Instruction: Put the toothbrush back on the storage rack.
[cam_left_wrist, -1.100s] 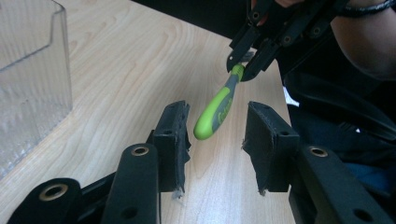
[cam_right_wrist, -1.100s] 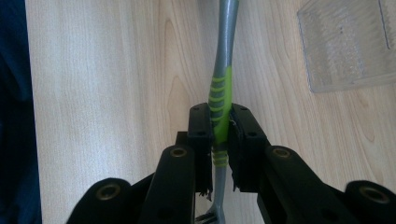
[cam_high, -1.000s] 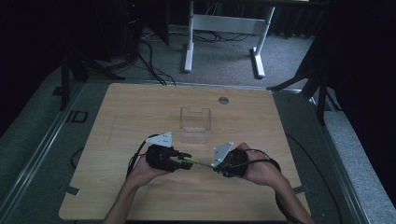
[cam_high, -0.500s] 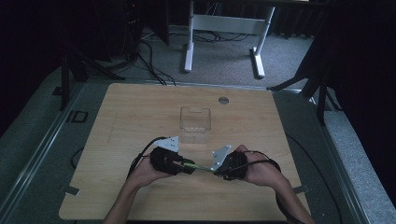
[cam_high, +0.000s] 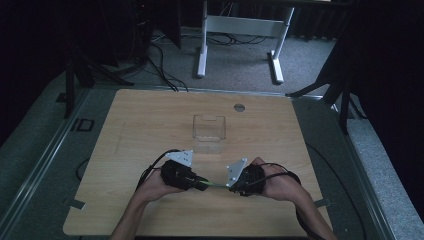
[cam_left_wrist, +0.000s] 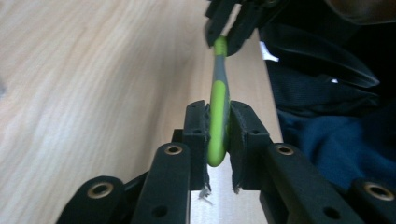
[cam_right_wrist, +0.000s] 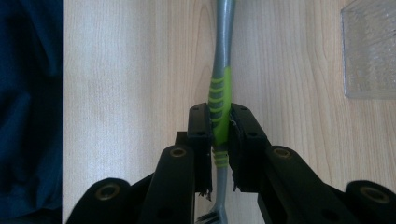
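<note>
Handoff in progress near the front edge of the tabletop (cam_high: 150, 120): a green-and-grey handled tool (cam_high: 215, 185) spans the gap between the left gripper (cam_high: 199, 183) and the right gripper (cam_high: 231, 187), held just above the wood. Looks like a fork, since tines show at the bottom of the right gripper view, though too little of them is visible to be sure. Right gripper (cam_right_wrist: 219, 140) is clenched on the ribbed green grip section, with the grey shaft running away from it toward the other hand. Left gripper (cam_left_wrist: 218, 137) has just been closing, and its jaws now pinch the rounded green end of the handle, which sits squarely between the pads. So both ends are clamped at once, which I read as a regrasp: one side keeps the tool steady while the other takes a better hold on the handle end. The two grippers face each other roughly in line along the tool's axis, so neither puts a bending load on it. Clear plastic box (cam_high: 208, 131) stands mid-tabletop, just behind the hands and apart from them; probably the drop target, which would explain doing the handoff right in front of it. A small round grommet (cam_high: 239, 107) sits near the back edge. Likely next step is for the right jaws to let go so the left carries the tool alone. Risk: the left hold is on a tapered, rounded tip, so it may pivot once the right releases.
</note>
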